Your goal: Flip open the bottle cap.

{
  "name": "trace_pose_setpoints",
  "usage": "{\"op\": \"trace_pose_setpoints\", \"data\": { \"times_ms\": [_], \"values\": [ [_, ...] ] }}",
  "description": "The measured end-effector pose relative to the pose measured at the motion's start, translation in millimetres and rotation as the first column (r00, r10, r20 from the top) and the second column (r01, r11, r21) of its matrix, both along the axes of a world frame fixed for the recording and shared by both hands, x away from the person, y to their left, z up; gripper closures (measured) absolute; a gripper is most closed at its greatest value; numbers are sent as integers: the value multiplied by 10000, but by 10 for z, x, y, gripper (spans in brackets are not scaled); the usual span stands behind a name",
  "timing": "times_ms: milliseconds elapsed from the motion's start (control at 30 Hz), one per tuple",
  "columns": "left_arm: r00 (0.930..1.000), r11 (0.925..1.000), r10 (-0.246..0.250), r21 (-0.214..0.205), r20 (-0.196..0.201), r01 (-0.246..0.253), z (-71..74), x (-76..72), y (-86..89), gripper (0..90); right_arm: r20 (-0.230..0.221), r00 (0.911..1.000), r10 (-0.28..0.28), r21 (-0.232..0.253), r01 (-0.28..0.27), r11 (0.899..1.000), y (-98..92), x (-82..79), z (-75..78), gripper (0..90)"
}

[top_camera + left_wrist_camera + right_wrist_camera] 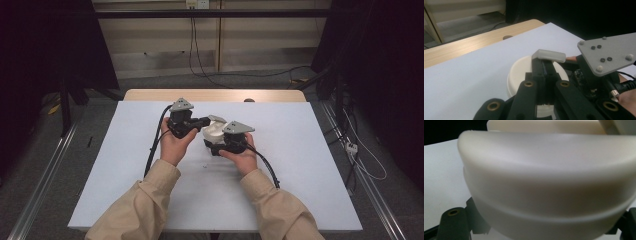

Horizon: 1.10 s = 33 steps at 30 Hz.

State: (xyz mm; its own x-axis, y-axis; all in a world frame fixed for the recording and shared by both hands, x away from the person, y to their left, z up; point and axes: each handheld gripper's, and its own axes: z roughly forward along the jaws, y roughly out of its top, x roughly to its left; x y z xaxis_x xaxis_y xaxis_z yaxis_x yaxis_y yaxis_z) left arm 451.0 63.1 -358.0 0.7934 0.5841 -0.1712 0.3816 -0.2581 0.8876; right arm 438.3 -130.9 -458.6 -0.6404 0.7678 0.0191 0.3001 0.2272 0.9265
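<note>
The white round container [214, 131] sat near the middle of the white desk [300, 165], a little toward twelve o'clock of its centre, between the person's two hands. In the high view the left gripper [200, 121] came at it from about nine o'clock, and the right gripper [216, 146] from about five o'clock, so that both tools crowded the container.

In the left gripper view its two black fingers [539, 70] stood pressed together with no gap to be seen between them, reaching over the container's top [520, 72]. A small pale translucent tab [549, 55] lay right at their tips, at twelve o'clock of the fingers; whether the tips pinched it or merely touched it could not be told. At three o'clock in that view sat the other gripper's grey three-cornered plate [610, 53].

In the right gripper view the container's curved wall [549, 185] loomed very close and blurred, with the base of one black finger [454, 222] showing at seven o'clock and another dark part at four o'clock, one on each side of the wall. The right fingers sat drawn in against the container's lower body, gripping it. The white desk surface [441, 182] showed at nine o'clock of that view. Both beige sleeves [150, 195] entered from six o'clock of the high view.
</note>
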Motion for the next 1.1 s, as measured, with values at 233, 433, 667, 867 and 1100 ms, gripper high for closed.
{"op": "trace_pose_setpoints", "data": {
  "times_ms": [233,433,667,867,1100],
  "values": [
    [10000,9999,0,-123,-76,-1,19,22,-28,900,27,10000,-8,-22,8,10000,1,-2,-2,188],
    [10000,10000,35,-91,-22,-35,30,33,-36,900,18,10000,-17,-45,17,10000,3,0,0,188],
    [10000,10000,25,-45,-31,-25,33,53,-58,900,21,10000,-13,-38,13,10000,3,-1,-2,188],
    [10000,10000,-35,-60,0,35,58,78,-99,900,35,10000,-36,-40,37,10000,7,-3,-4,188],
    [10000,10000,-4,21,66,4,84,96,-141,900,41,10000,-48,-57,49,10000,7,-2,-5,188]
  ]
}}
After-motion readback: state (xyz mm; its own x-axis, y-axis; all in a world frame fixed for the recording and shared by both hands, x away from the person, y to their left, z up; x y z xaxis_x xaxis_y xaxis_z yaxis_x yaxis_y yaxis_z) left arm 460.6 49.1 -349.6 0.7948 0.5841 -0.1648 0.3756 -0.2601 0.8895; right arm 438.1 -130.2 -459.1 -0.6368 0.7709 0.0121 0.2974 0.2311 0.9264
